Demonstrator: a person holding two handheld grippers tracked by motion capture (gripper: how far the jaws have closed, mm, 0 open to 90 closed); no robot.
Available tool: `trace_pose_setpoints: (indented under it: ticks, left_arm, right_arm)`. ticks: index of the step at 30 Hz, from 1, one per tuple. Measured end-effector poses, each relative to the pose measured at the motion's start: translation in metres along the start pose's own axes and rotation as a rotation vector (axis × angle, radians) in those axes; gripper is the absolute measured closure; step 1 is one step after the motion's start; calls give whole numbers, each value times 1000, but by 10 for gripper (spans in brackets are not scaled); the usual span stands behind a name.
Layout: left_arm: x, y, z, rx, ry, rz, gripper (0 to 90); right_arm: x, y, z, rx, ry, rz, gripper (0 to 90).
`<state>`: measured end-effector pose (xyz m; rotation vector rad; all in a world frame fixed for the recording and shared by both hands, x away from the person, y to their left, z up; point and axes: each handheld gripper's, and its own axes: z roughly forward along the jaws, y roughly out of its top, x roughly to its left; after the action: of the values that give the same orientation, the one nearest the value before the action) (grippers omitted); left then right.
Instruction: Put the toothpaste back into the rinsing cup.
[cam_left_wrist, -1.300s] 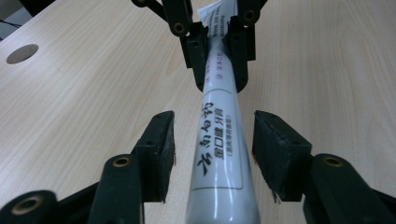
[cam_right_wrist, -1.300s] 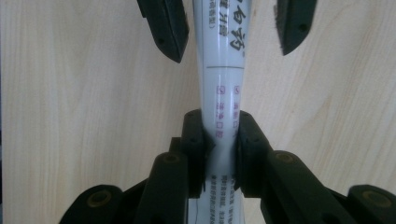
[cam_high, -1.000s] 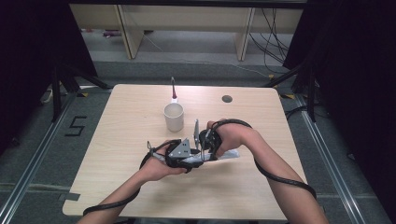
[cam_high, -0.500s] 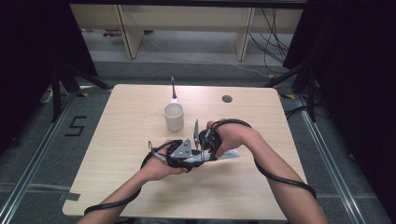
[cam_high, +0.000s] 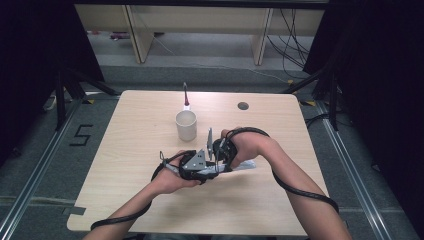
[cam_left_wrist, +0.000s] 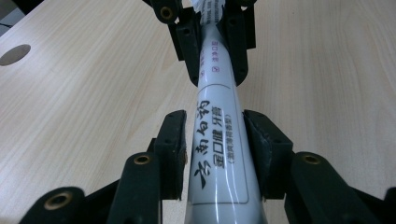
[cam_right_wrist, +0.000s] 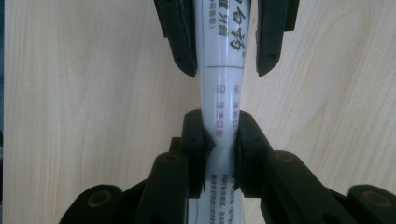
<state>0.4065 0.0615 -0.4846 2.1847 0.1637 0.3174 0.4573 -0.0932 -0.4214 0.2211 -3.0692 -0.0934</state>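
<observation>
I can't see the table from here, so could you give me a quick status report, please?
Right gripper clamped on the toothpaste tube. Left gripper jaws just closing around it, pads not pressing yet. Cup stands clear.

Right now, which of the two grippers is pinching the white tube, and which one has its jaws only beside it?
The right gripper pinches the white tube, its pads denting it. The left gripper has been closing, yet its pads stand just off the tube's sides.

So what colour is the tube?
White with black writing; the tube shows best in the left gripper view.
</observation>
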Motion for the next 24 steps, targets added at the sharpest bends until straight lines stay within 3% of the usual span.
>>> trace_pose_setpoints:
  ticks: [5, 7, 9, 10, 11, 12, 15, 17, 18, 20, 21, 22, 24]
  left_arm:
    - [0, 0, 2, 0, 15, 10, 609]
    - [-1, -1, 3, 5, -9, 1, 615]
    - [-1, -1, 3, 12, -9, 1, 620]
    - [-1, -1, 4, 12, -24, -4, 622]
    - [-1, -1, 4, 7, -23, -7, 627]
    - [1, -1, 3, 33, -17, 25, 633]
    - [0, -1, 3, 18, -13, 10, 640]
    - [0, -1, 3, 30, -10, 24, 643]
    - [0, -1, 3, 30, -13, 24, 646]
    - [-1, -1, 3, 29, -8, 9, 653]
    - [-1, -1, 3, 28, -5, 9, 658]
    - [-1, -1, 3, 29, 0, 9, 663]
    - [-3, -2, 2, 8, -3, -6, 674]
  right_arm:
    - [-1, 0, -1, 5, 1, -14, 768]
    - [0, 1, -1, -6, 1, -11, 768]
    - [-2, 2, -2, -6, -5, -49, 768]
    - [1, 2, -2, -13, 4, -2, 768]
    - [1, 3, -3, -9, 4, -8, 768]
    - [-1, 3, -2, -12, -4, -33, 768]
    - [1, 4, -4, 0, 0, -10, 768]
    - [-2, 4, -4, 8, -7, -52, 768]
    - [0, 4, -4, 16, -7, -25, 768]
    - [0, 4, -4, 9, -10, -36, 768]
    - [2, 5, -4, 6, -7, -15, 767]
    - [0, 5, -3, 5, -15, -43, 767]
    - [2, 5, -4, 11, -8, -26, 764]
